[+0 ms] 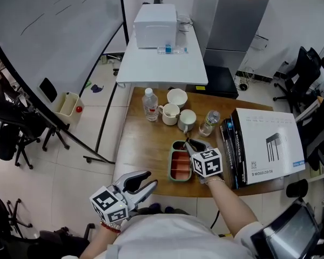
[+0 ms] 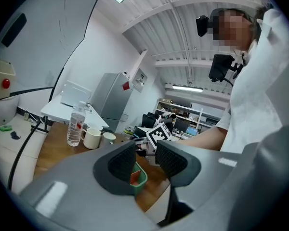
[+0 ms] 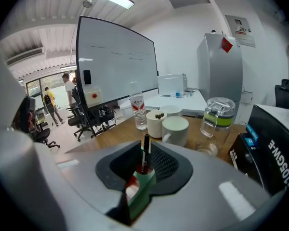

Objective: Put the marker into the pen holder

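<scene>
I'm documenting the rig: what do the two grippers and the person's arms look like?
Both the left gripper and right gripper are grey with black textured pads and a white cube of black square markers; white sleeves.

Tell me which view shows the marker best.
The right gripper view: the marker stands upright between that gripper's fingers, at the green pen holder. The head view hides it under the right gripper; the left gripper view doesn't show it.

Lower end of the marker (image 3: 146,152) lost inside the pen holder (image 3: 144,179). Overhead, the right gripper (image 1: 194,144) masks the holder's right edge.
</scene>
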Available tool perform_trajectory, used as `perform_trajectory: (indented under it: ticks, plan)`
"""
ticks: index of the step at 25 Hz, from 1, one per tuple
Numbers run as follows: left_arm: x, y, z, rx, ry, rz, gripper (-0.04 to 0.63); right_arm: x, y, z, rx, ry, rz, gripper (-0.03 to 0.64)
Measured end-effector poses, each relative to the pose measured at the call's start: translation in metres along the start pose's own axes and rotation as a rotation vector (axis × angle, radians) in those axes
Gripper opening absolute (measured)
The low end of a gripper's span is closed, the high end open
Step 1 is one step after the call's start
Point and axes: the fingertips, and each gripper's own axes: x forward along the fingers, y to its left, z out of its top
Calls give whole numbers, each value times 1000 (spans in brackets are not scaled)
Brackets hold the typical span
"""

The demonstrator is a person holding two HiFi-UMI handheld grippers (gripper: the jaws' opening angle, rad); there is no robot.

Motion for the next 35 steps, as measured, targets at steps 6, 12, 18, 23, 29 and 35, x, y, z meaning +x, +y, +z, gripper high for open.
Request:
perform_trajectory:
  ticks: [6,12,18,23,29,35]
  plan:
    - [-2,-1,-1,-11,1,2,126,8,-3,1,-26,27,0,74]
    - [-8,0,-4,-22,-3,17,126,10,-2,2,-58,26,-4,32]
    - [-8,-2,-6,-32,-3,11,126,-10,7,17,-67,-46,4,32]
    - [-3,-7,-10,-38,11,-13,126,-40,19,37,-35,-147,35,32]
    - [3,-17,-13,-38,17,-49,126,-74,26,55,-8,-247,42,32]
    - [4,-24,-18,-43,30,-62,126,-88,22,47,37,-277,25,32]
